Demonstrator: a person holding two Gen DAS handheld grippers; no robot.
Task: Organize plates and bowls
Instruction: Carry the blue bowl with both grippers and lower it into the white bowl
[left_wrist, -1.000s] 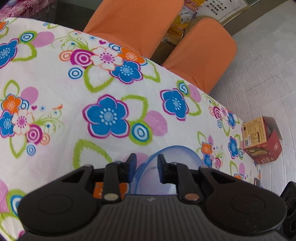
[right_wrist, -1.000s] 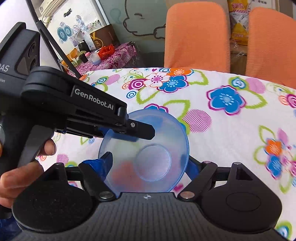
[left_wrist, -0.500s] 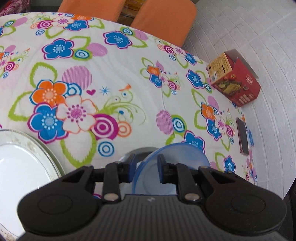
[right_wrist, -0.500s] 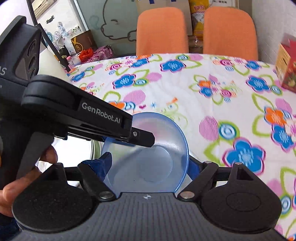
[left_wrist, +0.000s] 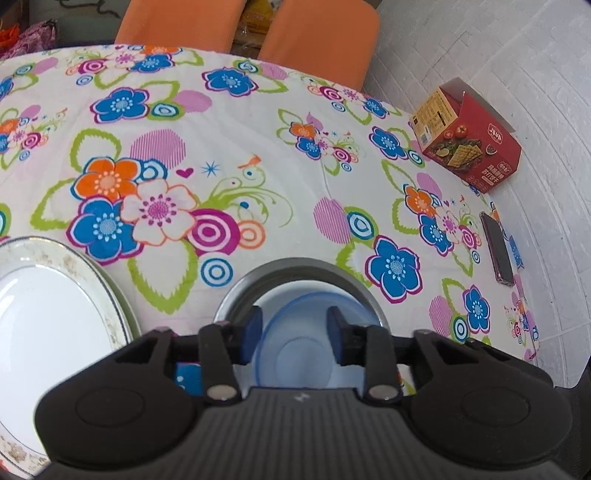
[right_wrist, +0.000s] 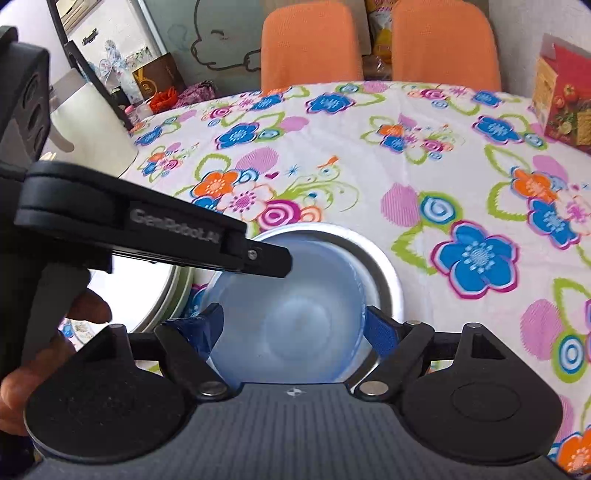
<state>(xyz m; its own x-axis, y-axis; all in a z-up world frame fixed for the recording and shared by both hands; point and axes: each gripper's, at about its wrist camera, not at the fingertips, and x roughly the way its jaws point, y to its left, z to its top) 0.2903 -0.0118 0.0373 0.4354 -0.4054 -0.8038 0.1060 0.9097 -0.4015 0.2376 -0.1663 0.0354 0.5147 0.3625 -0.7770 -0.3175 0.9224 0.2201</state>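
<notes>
Blue bowl: translucent, sits inside the metal bowl on the floral tablecloth.
Left gripper: fingers parted, straddling the blue bowl's rim, gripping nothing.
Right gripper: fingers wide apart either side of the blue bowl; contact unclear.
White plate: just left of the metal bowl.
Red box: far right, by the wall.

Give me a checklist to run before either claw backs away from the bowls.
1. Blue plastic bowl nested inside the steel bowl: ok.
2. Left claw open, with its jaws straddling the blue bowl's rim: ok.
3. Right claw open, with its jaws on either side of the blue bowl: ok.
4. Right claw's pads clear of the bowl wall: cannot tell.
5. Blue bowl sitting level: cannot tell.
6. White plate apart from the steel bowl, with tablecloth showing between them: ok.
</notes>
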